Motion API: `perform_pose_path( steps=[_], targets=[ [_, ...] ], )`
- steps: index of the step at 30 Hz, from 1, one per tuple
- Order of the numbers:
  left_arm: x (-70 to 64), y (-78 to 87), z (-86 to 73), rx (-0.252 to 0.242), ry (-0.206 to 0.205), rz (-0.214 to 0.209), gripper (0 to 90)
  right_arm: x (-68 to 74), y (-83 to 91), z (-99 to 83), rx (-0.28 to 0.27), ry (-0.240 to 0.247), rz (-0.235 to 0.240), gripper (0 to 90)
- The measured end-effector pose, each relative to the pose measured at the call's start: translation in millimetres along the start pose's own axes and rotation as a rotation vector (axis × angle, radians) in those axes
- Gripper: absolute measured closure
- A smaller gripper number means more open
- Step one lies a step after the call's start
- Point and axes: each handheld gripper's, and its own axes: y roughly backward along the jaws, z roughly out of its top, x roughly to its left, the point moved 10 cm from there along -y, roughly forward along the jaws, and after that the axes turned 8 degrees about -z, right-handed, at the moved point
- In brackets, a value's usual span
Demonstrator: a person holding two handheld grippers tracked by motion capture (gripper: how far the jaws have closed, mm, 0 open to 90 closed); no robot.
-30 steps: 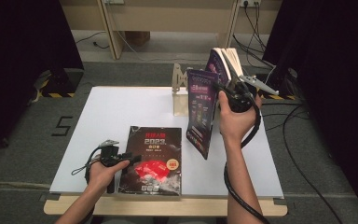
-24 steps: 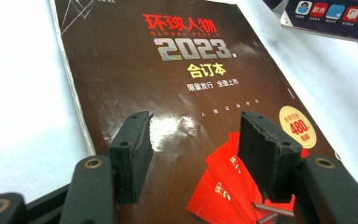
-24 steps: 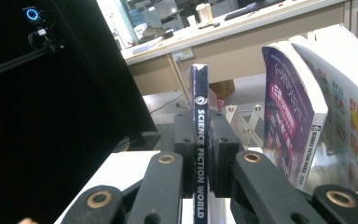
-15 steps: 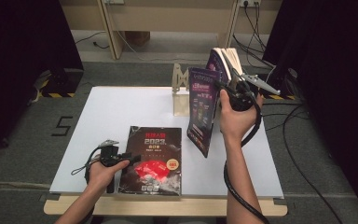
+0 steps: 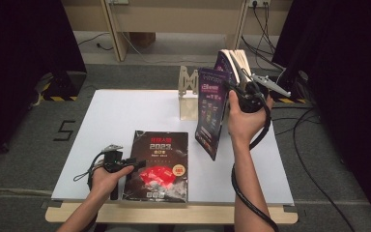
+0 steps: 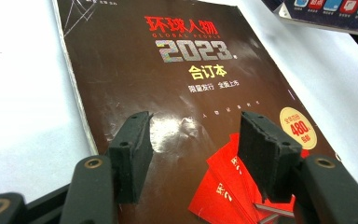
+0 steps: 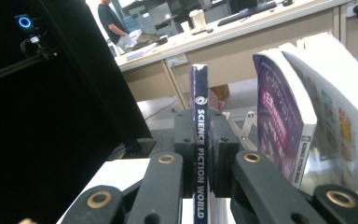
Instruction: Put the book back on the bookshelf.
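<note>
A thin magazine (image 7: pixel 199 154) is clamped upright by the right gripper (image 7: pixel 200 154); the left gripper (image 6: pixel 193 144), fingers parted and empty, is held over a dark book (image 6: pixel 168 93).

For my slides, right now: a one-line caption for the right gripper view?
Right gripper clamps the Science Fiction World magazine by its spine, beside upright books.

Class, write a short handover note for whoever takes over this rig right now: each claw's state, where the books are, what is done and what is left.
Right claw: shut on the spine of the Science Fiction World magazine, held upright in the air beside the wooden stand.
Left claw: open, jaws hovering over the dark 2023 magazine, which lies flat at the table's near edge.
Done: other books already stand upright to the right of the held one.
Left, likely: stand the held magazine with them, then pick up the 2023 one.
</note>
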Motion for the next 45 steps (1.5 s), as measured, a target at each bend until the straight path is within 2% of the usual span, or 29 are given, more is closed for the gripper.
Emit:
perform_pose_path(
  steps=[10, 45],
  targets=[
    [0.1, -0.1, -0.2, 0.0, -0.001, 0.0, 43.5, -3.2, -4.5, 4.2, -0.011, -0.008, -0.017, 84.6],
    [1.5, -0.5, -0.6, 0.005, -0.002, 0.001, 43.8, -0.6, -24.8, 16.9, -0.032, -0.008, -0.035, 84.6]
  ],
)
